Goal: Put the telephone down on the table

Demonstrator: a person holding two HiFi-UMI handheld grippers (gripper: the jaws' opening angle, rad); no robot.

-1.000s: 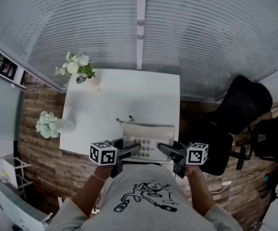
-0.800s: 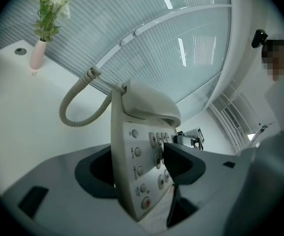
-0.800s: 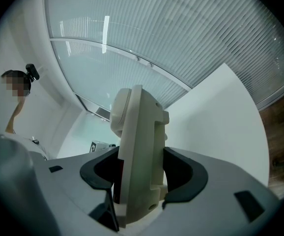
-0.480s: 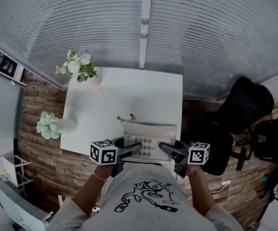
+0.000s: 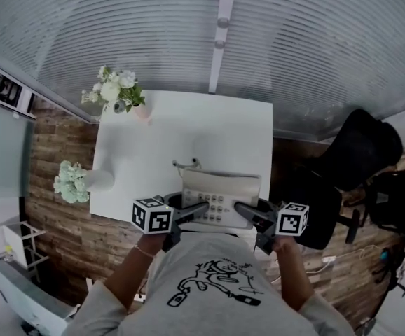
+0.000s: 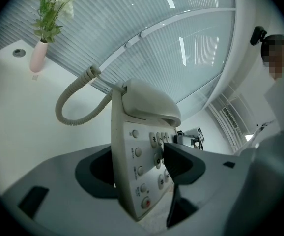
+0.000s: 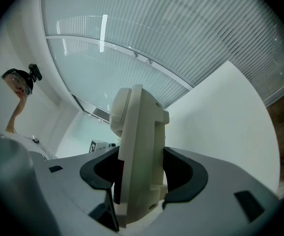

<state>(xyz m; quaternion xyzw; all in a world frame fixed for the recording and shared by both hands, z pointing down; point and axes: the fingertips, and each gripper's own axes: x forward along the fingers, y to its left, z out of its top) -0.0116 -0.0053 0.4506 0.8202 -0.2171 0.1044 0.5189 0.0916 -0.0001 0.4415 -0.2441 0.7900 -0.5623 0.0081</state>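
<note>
A beige desk telephone point(image 5: 220, 193), its handset point(image 6: 147, 102) in the cradle and a curly cord point(image 6: 71, 104) trailing off, hangs over the near edge of the white table point(image 5: 181, 135). My left gripper point(image 5: 201, 209) is shut on its left side, one pad lying on the keypad point(image 6: 154, 151). My right gripper point(image 5: 239, 208) is shut on its right side. In the right gripper view the telephone point(image 7: 139, 146) stands edge-on between the dark pads of my right gripper point(image 7: 141, 176). Whether its base touches the table is hidden.
A pink vase of white flowers point(image 5: 122, 96) stands at the table's far left corner, and a second bunch point(image 5: 73, 180) at its left edge. A black office chair point(image 5: 349, 159) is to the right. Window blinds run behind the table. The floor is wood.
Both grippers have carried the telephone a little farther in over the table. Their hold on it is the same.
</note>
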